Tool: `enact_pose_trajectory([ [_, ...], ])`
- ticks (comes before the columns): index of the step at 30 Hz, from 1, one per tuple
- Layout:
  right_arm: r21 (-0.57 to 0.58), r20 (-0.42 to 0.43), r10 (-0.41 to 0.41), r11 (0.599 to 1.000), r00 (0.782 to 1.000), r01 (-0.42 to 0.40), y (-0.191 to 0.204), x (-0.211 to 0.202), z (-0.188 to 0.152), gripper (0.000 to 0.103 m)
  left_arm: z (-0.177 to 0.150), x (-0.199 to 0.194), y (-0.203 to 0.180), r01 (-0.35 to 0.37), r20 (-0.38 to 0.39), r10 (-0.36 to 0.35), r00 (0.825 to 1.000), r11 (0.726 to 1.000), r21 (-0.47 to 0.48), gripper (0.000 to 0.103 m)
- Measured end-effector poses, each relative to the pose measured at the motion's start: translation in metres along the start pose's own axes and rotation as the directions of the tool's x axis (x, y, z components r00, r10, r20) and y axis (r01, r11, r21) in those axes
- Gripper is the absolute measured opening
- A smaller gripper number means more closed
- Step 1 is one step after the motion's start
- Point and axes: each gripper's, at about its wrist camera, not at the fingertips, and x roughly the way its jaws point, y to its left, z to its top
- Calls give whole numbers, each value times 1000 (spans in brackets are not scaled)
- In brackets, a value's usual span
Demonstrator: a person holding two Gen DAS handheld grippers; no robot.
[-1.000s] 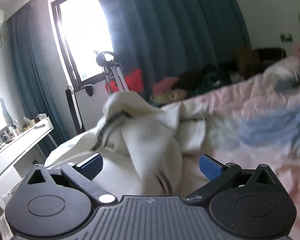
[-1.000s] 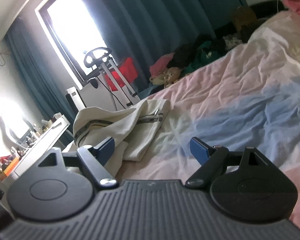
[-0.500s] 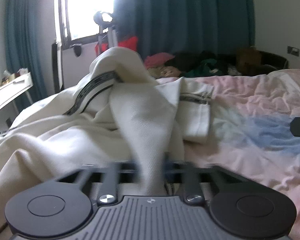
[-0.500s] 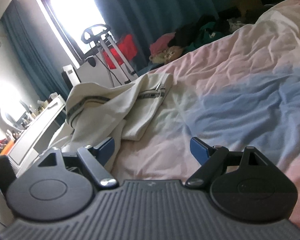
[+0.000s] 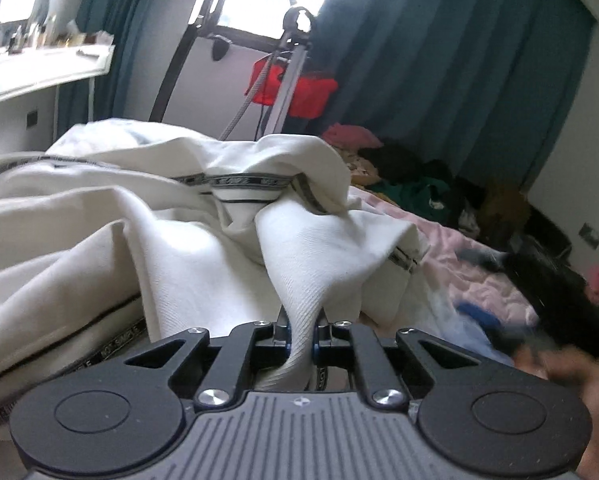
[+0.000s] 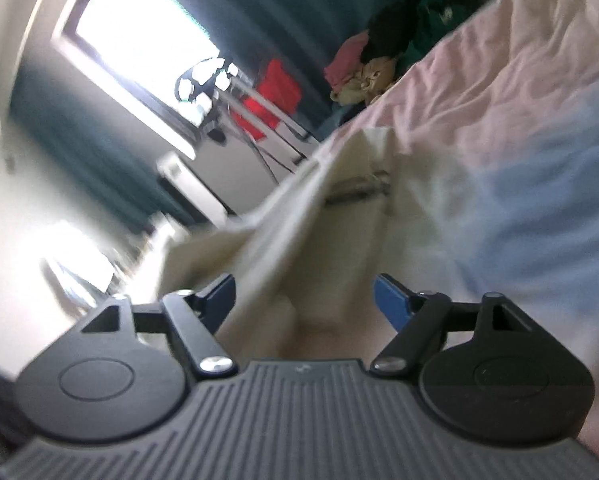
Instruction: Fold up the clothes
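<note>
A cream garment (image 5: 187, 240) with dark patterned trim lies crumpled on the pink and blue bedsheet (image 5: 495, 276). My left gripper (image 5: 300, 334) is shut on a bunched fold of it, which rises twisted from between the pads. In the right wrist view the same cream garment (image 6: 299, 232) stretches away in a blurred ridge. My right gripper (image 6: 304, 298) has its jaws closing around that ridge; the blue pads stand apart from the cloth, left pad (image 6: 219, 294) nearest it. The right gripper shows as a dark blur (image 5: 555, 300) at the right of the left wrist view.
A heap of dark, green and pink clothes (image 5: 415, 184) lies at the bed's far end. A metal stand with a red bag (image 5: 291, 84) is by the window, teal curtains (image 5: 439, 60) behind. A white desk (image 5: 39, 76) stands at the left. The bedsheet (image 6: 519, 140) spreads right.
My left gripper went from wide open to shut on the cream fold and rolled. My right gripper moved in toward the garment, tilted, and its jaws narrowed around the cloth ridge.
</note>
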Motion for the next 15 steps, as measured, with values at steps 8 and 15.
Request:
enact_pose_trajectory([
  [8, 111, 41, -113, 988, 993, 108, -8, 136, 53, 54, -8, 18, 27, 13, -26, -13, 1000, 1000, -17, 9],
  [15, 18, 98, -306, 952, 947, 306, 2, 182, 71, 6, -7, 44, 53, 65, -39, -68, 997, 995, -80, 9],
])
